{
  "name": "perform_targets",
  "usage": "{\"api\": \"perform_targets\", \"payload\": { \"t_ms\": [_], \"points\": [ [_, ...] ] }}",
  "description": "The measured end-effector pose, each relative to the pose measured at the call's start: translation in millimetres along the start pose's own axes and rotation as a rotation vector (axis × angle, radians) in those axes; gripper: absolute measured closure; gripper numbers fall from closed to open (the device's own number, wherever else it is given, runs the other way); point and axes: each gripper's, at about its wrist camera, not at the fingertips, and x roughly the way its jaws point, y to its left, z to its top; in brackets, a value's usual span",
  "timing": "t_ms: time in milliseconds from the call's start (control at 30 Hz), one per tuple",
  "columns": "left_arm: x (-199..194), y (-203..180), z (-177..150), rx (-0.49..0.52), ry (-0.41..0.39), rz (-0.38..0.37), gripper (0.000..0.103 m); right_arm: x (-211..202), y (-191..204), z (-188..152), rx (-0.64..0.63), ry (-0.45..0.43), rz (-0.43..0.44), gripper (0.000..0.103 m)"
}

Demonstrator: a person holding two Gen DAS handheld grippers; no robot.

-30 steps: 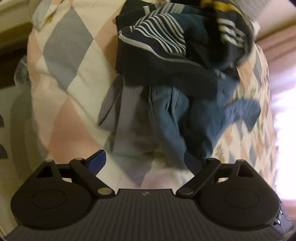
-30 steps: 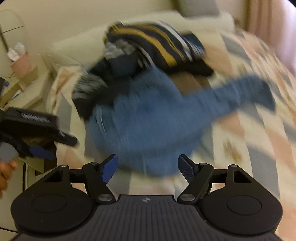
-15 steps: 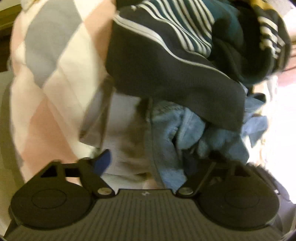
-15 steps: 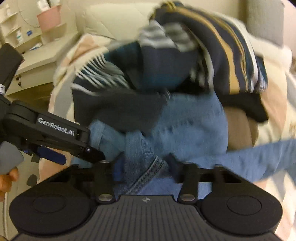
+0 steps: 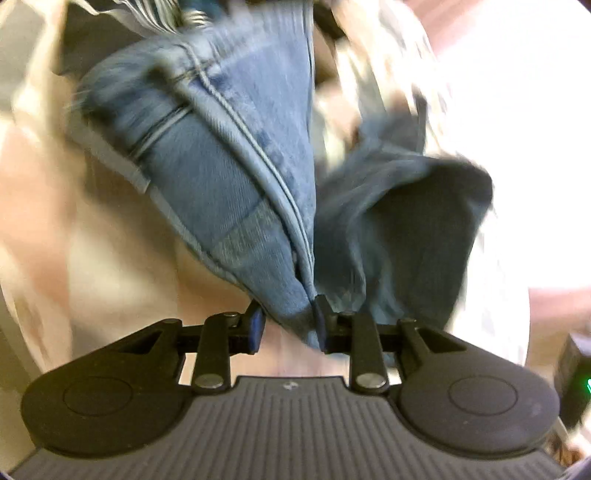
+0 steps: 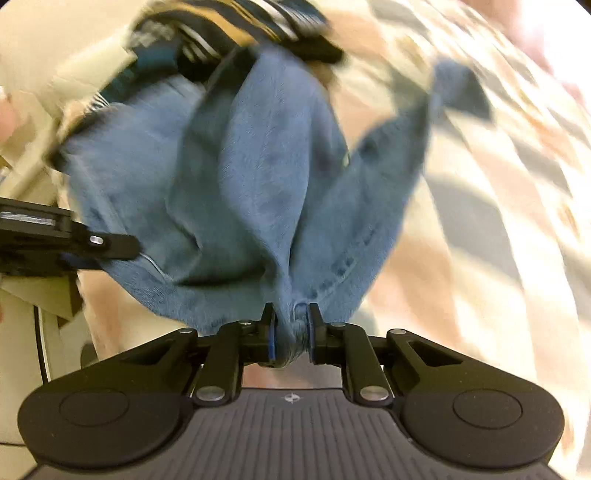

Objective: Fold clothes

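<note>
Closing left tongs (image 5: 288,325) and right tongs (image 6: 290,334) astride blurred jeans (image 6: 258,192), waistband hidden.

Both claws look the same: ribbed grey housing with a tiny logo at the front edge, two round black lobes, and black link arms on silver screws. The left claw (image 5: 289,325) and right claw (image 6: 290,334) carry blue pads.

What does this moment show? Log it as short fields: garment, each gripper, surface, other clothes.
garment: blue jeans, bunched, denim in both grippers
left gripper: jaws closing, denim between them
right gripper: jaws closing, pinching a denim fold
surface: checked bedspread
other clothes: dark striped pile behind the jeans
image quality: motion-blurred
</note>
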Motion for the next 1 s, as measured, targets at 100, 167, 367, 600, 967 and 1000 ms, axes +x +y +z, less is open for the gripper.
{"api": "perform_targets", "payload": {
  "t_ms": [100,167,367,600,967,1000],
  "points": [
    [7.8,4.4,-47.6,0.014,0.111,0.063,0.08,8.4,-32.9,-60.4,0.055,0.128,-0.099,0.09],
    [2.9,18.6,-69.2,-0.029,0.164,0.092,0.08,-1.7,-47.6,-87.0,0.093,0.13,-0.114,0.082],
    [-36.5,38.4,-98.0,0.005,0.038,0.266,0.057,-32.2,-36.1,-97.5,0.016,-0.003,-0.077,0.043],
    [-65.8,74.4,-100.2,-0.06,-0.057,0.337,0.056,-4.8,56.2,-62.1,-0.175,-0.05,0.167,0.032],
    [-85.3,127.2,-76.3,-0.098,-0.055,0.43,0.053,84.5,212.4,-34.4,-0.485,0.017,0.278,0.018],
    [-84.6,130.8,-72.9,-0.099,-0.05,0.436,0.053,90.6,220.3,-38.4,-0.519,0.026,0.268,0.016]
  ]
}}
